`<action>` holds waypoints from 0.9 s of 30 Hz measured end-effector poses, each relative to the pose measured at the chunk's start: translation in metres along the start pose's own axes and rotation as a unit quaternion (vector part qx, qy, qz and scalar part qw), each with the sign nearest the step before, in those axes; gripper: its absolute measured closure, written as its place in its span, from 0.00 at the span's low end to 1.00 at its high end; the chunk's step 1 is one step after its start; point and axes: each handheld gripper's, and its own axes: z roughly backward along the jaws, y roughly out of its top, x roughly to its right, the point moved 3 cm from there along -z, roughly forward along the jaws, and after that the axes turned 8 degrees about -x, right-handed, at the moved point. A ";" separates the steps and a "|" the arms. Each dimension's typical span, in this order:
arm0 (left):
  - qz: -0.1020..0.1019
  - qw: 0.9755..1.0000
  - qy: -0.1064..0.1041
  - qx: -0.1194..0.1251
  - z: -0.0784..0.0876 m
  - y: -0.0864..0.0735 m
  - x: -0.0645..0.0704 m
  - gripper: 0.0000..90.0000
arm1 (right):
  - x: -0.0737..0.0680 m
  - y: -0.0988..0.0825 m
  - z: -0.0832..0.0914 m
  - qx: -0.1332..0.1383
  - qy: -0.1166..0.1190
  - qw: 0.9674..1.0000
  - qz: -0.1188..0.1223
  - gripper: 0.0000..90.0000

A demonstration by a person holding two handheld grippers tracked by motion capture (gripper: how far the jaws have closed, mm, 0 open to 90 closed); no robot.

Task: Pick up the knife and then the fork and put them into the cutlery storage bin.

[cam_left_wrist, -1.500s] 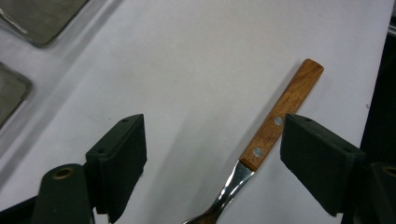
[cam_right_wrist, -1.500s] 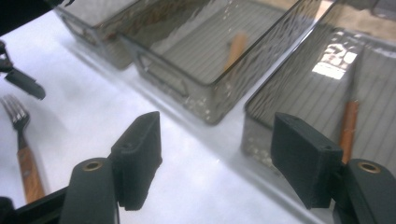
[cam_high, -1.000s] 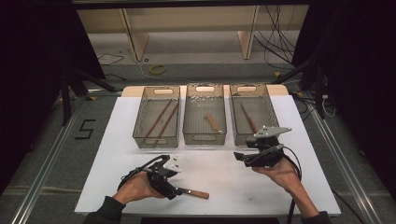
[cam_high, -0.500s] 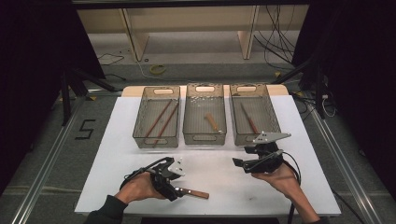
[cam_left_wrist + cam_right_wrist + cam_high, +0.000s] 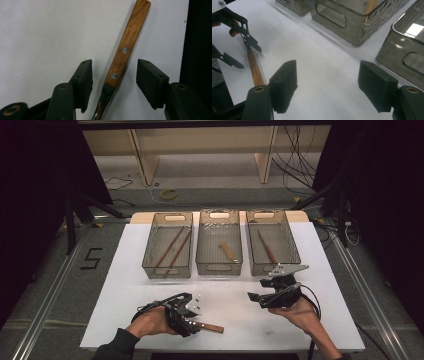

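Note:
A utensil with a wooden handle and a metal neck lies on the white table cover near the front edge. My left gripper straddles it. In the left gripper view the handle runs between the two pads with a gap on each side. The jaws have just been closing around it, and neither pad touches it. My right gripper hovers open over bare cover at the right, with nothing between its pads. The right gripper view also shows the utensil farther off.
Three clear bins stand in a row at the back of the cover: the left bin holds two long sticks, the middle bin a short wooden-handled piece, the right bin one long utensil. Bare white cover lies between the bins and the hands.
The left gripper's jaws have narrowed around the wooden handle. The right hand has drifted slightly toward the near edge; its jaws stay as wide as before.

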 end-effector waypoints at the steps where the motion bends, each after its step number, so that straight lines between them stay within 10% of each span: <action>1: -0.001 1.000 0.002 0.000 -0.001 0.000 0.000 0.53 | 0.000 0.000 0.000 0.000 0.000 1.000 0.001 0.36; 27: -0.017 0.999 -0.006 -0.038 -0.003 0.004 -0.001 0.79 | -0.002 -0.001 -0.001 -0.005 0.002 1.000 0.005 0.37</action>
